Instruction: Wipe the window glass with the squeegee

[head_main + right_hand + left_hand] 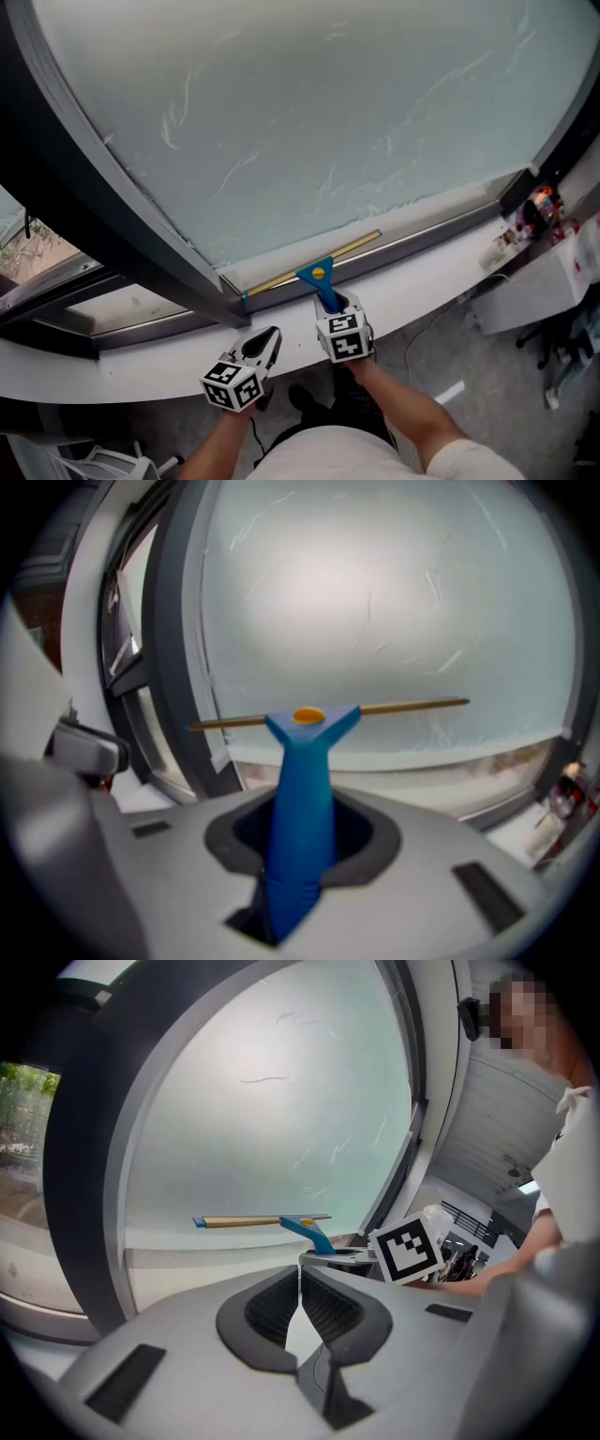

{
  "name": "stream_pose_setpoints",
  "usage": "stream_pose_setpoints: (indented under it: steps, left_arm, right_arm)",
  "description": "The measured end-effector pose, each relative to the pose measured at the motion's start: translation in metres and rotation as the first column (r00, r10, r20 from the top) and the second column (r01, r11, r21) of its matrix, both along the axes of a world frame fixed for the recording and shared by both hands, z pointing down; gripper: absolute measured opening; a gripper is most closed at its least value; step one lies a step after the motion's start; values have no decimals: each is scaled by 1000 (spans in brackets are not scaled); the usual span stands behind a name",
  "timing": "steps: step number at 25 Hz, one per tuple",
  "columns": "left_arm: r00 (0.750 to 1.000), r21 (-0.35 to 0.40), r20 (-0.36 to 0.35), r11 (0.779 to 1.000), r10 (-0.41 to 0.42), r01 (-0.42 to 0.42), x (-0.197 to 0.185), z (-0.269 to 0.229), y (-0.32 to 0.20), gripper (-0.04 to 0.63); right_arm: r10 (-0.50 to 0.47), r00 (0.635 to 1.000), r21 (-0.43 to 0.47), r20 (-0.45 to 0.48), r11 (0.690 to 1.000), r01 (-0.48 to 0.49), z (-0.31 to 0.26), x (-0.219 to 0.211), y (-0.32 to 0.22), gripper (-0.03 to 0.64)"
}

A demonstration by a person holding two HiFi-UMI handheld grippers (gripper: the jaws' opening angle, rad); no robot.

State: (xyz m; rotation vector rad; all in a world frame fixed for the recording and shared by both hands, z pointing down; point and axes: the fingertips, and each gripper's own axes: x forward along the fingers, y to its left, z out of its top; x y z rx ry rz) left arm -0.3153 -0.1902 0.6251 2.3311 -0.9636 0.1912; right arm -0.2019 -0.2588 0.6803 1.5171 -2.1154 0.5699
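Observation:
The squeegee [319, 273] has a blue handle [300, 808], an orange dot and a long brass-coloured blade [403, 706]. My right gripper [340, 314] is shut on the blue handle, and the blade lies level near the bottom edge of the frosted window glass [309, 112]. The glass shows thin streak marks. In the left gripper view the squeegee [272, 1222] sits ahead against the pane. My left gripper [265, 349] hangs below the sill to the left of the right one, its jaws closed together with nothing between them.
A dark window frame [103, 216] runs diagonally at the left and along the bottom. A white sill [441, 272] lies under the glass. A white unit with red and black parts [544, 244] stands at the right, and a cable [427, 328] trails on the floor.

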Motion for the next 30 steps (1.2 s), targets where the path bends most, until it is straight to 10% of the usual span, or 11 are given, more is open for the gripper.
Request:
stream_pose_setpoints:
  steps: [21, 30]
  left_arm:
    - [987, 363, -32, 922, 158, -136, 119, -132, -8, 102]
    - [976, 365, -173, 929, 132, -61, 217, -167, -10, 123]
  right_arm:
    - [31, 992, 89, 125, 995, -43, -153, 101, 37, 110]
    - [-16, 993, 144, 119, 990, -2, -198, 186, 40, 111]
